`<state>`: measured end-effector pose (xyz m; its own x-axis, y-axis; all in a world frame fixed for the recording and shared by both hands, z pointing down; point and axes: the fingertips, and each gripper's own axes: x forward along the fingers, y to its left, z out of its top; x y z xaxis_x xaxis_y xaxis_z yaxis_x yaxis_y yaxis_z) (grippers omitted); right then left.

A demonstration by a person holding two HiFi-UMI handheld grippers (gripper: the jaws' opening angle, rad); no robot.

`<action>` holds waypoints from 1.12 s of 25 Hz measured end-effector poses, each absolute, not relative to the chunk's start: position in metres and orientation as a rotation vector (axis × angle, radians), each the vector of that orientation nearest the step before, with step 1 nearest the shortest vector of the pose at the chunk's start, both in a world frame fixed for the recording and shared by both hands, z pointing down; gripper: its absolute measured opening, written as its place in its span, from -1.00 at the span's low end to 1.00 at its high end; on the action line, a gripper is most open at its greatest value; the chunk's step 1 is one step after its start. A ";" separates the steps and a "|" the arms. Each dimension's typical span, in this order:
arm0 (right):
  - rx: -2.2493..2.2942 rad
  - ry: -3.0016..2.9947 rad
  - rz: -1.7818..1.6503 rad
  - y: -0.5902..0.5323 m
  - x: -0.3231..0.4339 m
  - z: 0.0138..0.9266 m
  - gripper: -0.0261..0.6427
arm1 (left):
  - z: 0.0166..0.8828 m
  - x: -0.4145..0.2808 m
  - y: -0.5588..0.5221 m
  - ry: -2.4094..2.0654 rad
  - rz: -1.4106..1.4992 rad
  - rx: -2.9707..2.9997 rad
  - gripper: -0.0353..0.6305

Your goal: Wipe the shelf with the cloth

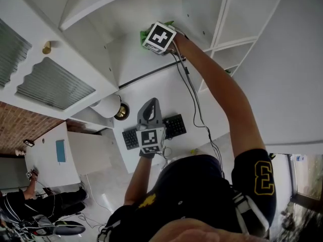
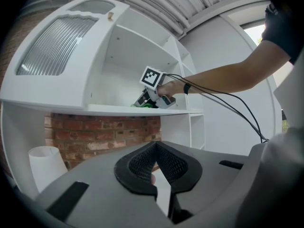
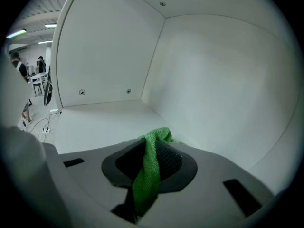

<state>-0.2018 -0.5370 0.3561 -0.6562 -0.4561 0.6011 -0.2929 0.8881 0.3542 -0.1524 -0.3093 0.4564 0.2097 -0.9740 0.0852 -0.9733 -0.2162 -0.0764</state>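
While the right arm is stretching up and out, almost straight, the right gripper (image 3: 153, 148) is tilting down onto the shelf (image 3: 95, 120), its fingers pinching the green cloth (image 3: 148, 172), whose end is lying on the shelf by the back wall. The left gripper (image 2: 156, 151) is pointing level, elbow bent near the body, fingers pressed together, empty.

The cloth (image 3: 145, 184) lies on the shelf (image 3: 99, 120) between the right tongs (image 3: 153, 148), beside the back wall (image 3: 223, 89).
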 end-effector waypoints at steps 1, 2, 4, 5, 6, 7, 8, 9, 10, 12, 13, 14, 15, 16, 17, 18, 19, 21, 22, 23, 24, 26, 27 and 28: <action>0.553 -2.325 -0.289 -0.540 -0.197 0.356 -0.74 | 0.457 -0.150 -0.310 1.950 -0.179 -2.446 -0.84; 0.570 -2.321 -0.285 -0.542 -0.192 0.356 -0.74 | 0.458 -0.148 -0.311 1.935 -0.182 -2.452 -0.84; 0.598 -2.314 -0.273 -0.546 -0.183 0.356 -0.74 | 0.460 -0.143 -0.312 1.916 -0.189 -2.465 -0.84; 0.611 -2.310 -0.267 -0.548 -0.178 0.356 -0.74 | 0.460 -0.141 -0.312 1.908 -0.191 -2.469 -0.84; 0.623 -2.306 -0.259 -0.549 -0.174 0.356 -0.74 | 0.460 -0.139 -0.313 1.901 -0.192 -2.474 -0.84; 0.636 -2.301 -0.251 -0.551 -0.169 0.356 -0.74 | 0.461 -0.136 -0.313 1.895 -0.192 -2.480 -0.84; 0.648 -2.296 -0.241 -0.553 -0.165 0.356 -0.74 | 0.461 -0.134 -0.314 1.890 -0.195 -2.488 -0.84; 0.661 -2.291 -0.231 -0.555 -0.160 0.356 -0.74 | 0.462 -0.132 -0.314 1.884 -0.199 -2.496 -0.84; 0.673 -2.286 -0.221 -0.556 -0.156 0.356 -0.74 | 0.463 -0.130 -0.314 1.879 -0.201 -2.502 -0.84; 0.701 -2.275 -0.206 -0.560 -0.148 0.356 -0.74 | 0.463 -0.126 -0.315 1.871 -0.196 -2.509 -0.84; 0.718 -2.268 -0.198 -0.562 -0.143 0.356 -0.74 | 0.463 -0.125 -0.314 1.870 -0.194 -2.514 -0.84; 0.736 -2.261 -0.189 -0.563 -0.139 0.356 -0.74 | 0.463 -0.123 -0.314 1.870 -0.191 -2.517 -0.84; 0.757 -2.252 -0.180 -0.565 -0.134 0.356 -0.74 | 0.462 -0.121 -0.314 1.866 -0.189 -2.520 -0.84; 0.780 -2.243 -0.171 -0.567 -0.129 0.356 -0.74 | 0.463 -0.120 -0.314 1.856 -0.192 -2.523 -0.84; 0.806 -2.232 -0.163 -0.569 -0.124 0.355 -0.74 | 0.463 -0.118 -0.315 1.844 -0.195 -2.526 -0.84; 0.833 -2.221 -0.157 -0.570 -0.120 0.355 -0.74 | 0.464 -0.116 -0.314 1.834 -0.194 -2.529 -0.84; 0.859 -2.210 -0.152 -0.571 -0.116 0.355 -0.74 | 0.464 -0.114 -0.314 1.826 -0.190 -2.535 -0.84; 0.903 -2.193 -0.144 -0.574 -0.111 0.355 -0.74 | 0.464 -0.109 -0.314 1.810 -0.187 -2.547 -0.84; 0.920 -2.187 -0.143 -0.576 -0.109 0.354 -0.74 | 0.464 -0.106 -0.314 1.801 -0.184 -2.553 -0.84; 0.937 -2.181 -0.147 -0.578 -0.108 0.352 -0.74 | 0.465 -0.105 -0.314 1.796 -0.180 -2.558 -0.84; 0.957 -2.172 -0.150 -0.580 -0.105 0.350 -0.74 | 0.466 -0.104 -0.314 1.796 -0.178 -2.560 -0.84; 1.004 -2.149 -0.146 -0.583 -0.099 0.350 -0.74 | 0.467 -0.102 -0.313 1.799 -0.181 -2.562 -0.84; 1.026 -2.137 -0.141 -0.586 -0.094 0.350 -0.74 | 0.467 -0.101 -0.313 1.794 -0.178 -2.563 -0.84; 1.046 -2.127 -0.137 -0.588 -0.090 0.351 -0.74 | 0.466 -0.100 -0.312 1.785 -0.171 -2.564 -0.84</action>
<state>-0.0900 -0.5876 0.3509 -0.3856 -0.7189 0.5783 -0.6391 0.6602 0.3946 -0.1000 -0.3122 0.4659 0.3432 -0.9357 0.0822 -0.9343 -0.3491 -0.0727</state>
